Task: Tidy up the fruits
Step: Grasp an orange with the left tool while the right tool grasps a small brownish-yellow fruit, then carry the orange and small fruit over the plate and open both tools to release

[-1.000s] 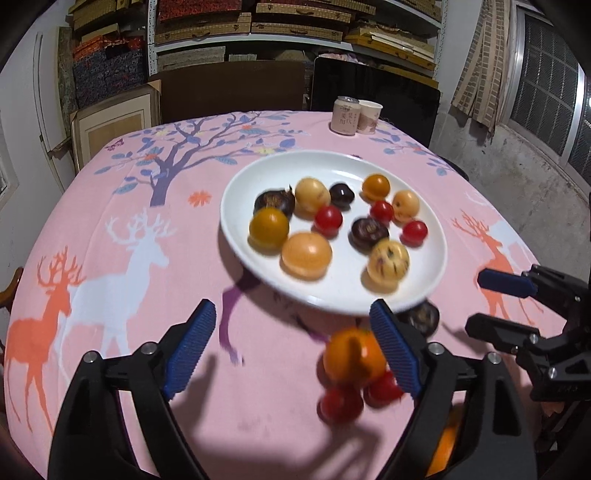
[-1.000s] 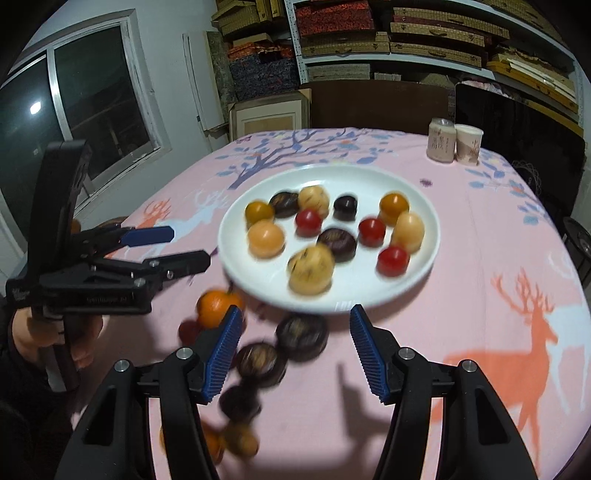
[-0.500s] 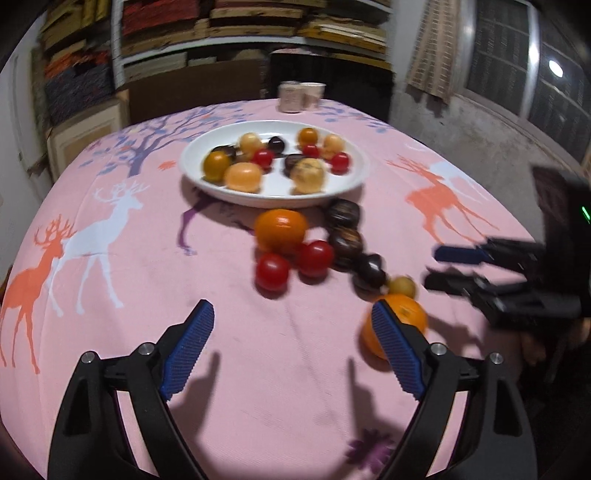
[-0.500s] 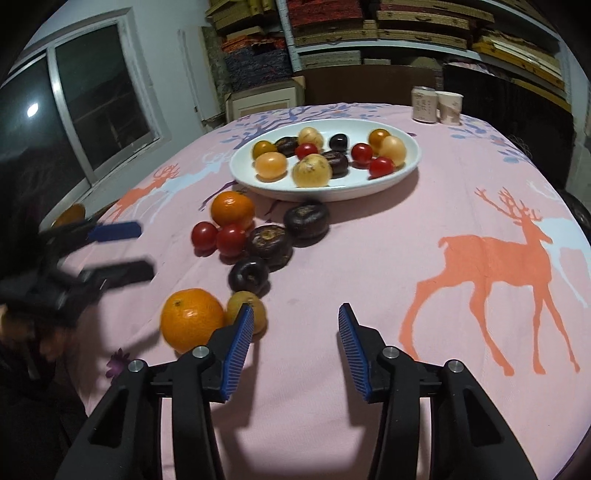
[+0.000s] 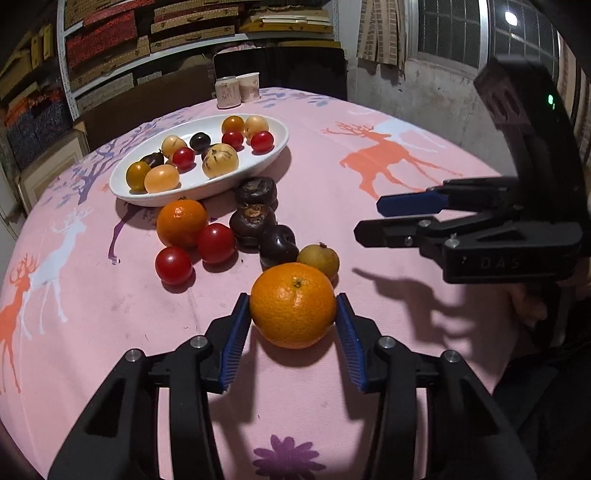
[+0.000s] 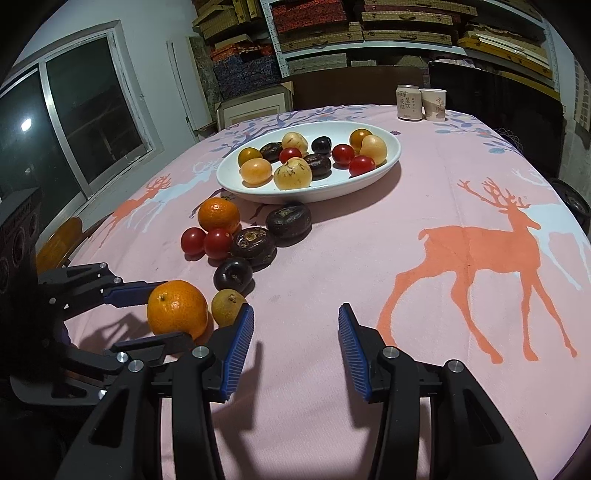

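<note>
Orange in grip: left gripper (image 5: 293,328) reaches low over the tabletop, blue fingers (image 5: 233,341) pressed against both sides of a mandarin (image 5: 293,305) resting on the cloth.
Right gripper (image 6: 295,345): level above bare cloth, fingers spread wide, holding nothing.
Tabletop: pink deer-print tablecloth (image 6: 424,236); white plate (image 6: 369,181) of fruit farther back, with loose fruit between it and the mandarin.
Room: stacked shelves (image 6: 369,33), dark window (image 6: 74,110).

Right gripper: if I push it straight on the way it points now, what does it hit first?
Probably nothing close. The right gripper is open over bare tablecloth; the small brown fruit sits just outside its left finger. Farther ahead, the white plate looks first in line, though depth is unclear.
</note>
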`<state>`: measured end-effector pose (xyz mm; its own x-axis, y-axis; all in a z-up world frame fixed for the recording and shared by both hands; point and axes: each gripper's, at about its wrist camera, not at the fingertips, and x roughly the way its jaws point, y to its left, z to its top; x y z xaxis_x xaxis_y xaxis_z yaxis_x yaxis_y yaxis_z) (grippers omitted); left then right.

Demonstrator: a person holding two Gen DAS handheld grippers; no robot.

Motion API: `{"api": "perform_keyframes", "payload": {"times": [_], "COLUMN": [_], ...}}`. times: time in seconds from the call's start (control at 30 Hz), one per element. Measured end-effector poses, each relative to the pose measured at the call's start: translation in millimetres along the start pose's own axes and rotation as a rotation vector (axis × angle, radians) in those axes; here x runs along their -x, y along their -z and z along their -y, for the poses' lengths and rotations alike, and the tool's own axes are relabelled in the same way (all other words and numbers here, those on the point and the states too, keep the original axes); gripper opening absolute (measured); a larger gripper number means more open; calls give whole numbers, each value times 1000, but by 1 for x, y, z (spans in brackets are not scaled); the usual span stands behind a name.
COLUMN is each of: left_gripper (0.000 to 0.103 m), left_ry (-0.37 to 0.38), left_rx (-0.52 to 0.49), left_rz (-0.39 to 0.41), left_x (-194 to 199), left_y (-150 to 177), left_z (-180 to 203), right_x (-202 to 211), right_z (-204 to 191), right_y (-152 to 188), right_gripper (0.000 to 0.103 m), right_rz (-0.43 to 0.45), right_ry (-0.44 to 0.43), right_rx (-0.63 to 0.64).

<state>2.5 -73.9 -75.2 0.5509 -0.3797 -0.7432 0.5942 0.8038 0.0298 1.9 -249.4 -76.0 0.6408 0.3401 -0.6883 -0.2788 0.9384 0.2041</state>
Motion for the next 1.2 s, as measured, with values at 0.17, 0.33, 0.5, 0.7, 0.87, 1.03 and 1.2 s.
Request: {"api": "perform_keyframes", "payload": {"times": [0.17, 0.33, 0.5, 0.7, 0.87, 1.03, 1.2], "left_gripper": [45, 45, 46, 46, 46, 46, 46], "left_ry": [-48, -58, -51, -56, -55, -57, -60], "left_rx": [97, 149, 144, 150, 153, 154, 154], "left_rz": [56, 37, 17, 18, 19, 22, 24], "left_x": [23, 27, 21, 19, 19, 20, 22], "left_y": [0, 2, 6, 6, 7, 7, 6], "left_z": [-28, -46, -43, -45, -45, -45, -44], "right_x": [-6, -21, -31, -26, -18, -12, -5], "right_z": [-17, -37, -48, -44, -39, -37, -35], "right_y": [1, -3, -6, -4, -4, -6, -7], "right_gripper": [48, 46, 33, 26, 26, 26, 26], "right_rz": [-24, -55, -76, -67, -55, -42, -26], "right_ry": [-43, -61, -48, -26, -21, -22, -23], "right_rx": [46, 78, 96, 77, 62, 59, 51]}}
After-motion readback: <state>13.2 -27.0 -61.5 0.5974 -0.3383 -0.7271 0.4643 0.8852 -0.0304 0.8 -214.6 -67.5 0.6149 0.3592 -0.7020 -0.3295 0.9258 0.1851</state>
